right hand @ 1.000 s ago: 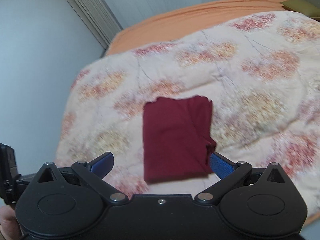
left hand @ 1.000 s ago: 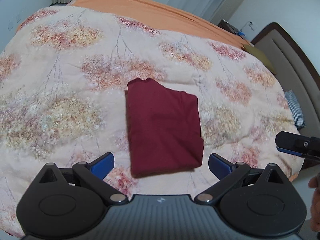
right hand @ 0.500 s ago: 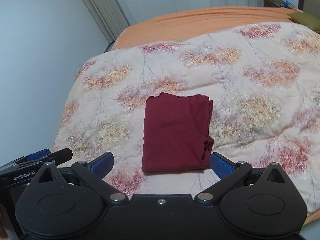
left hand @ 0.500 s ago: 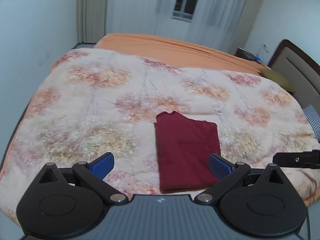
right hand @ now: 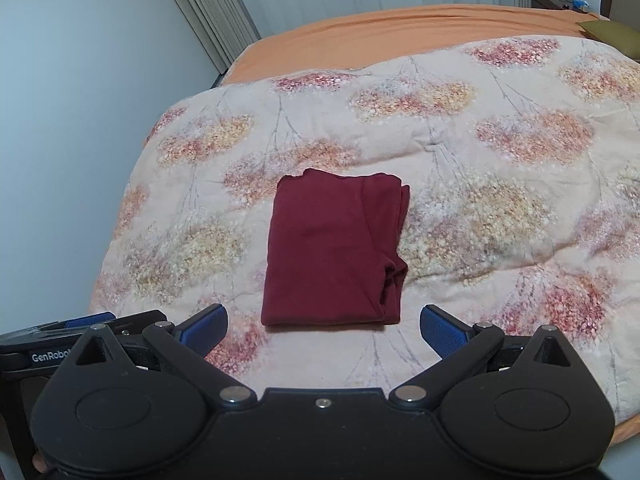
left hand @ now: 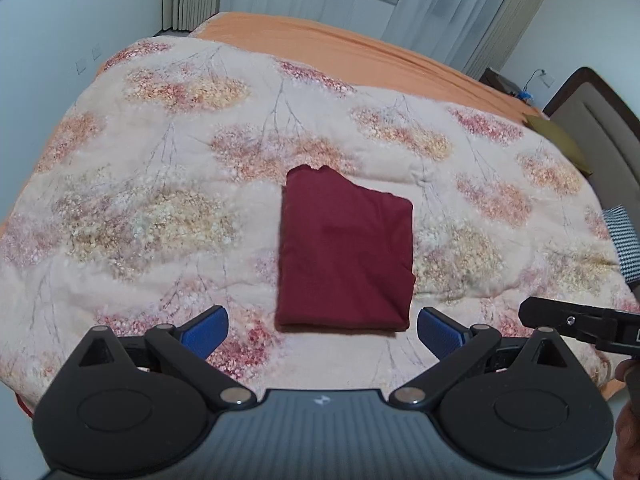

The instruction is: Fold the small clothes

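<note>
— Where's your garment?
— The dark red garment (left hand: 346, 256) lies folded on the floral quilt (left hand: 160, 216), near the bed's close edge.
— How will it handle?
— Soft, light, floppy, I'd judge; pinch the layered right edge.
— Your tools?
— Left tool (left hand: 322, 326) and right tool (right hand: 323, 326) both gape wide, holding nothing.
</note>
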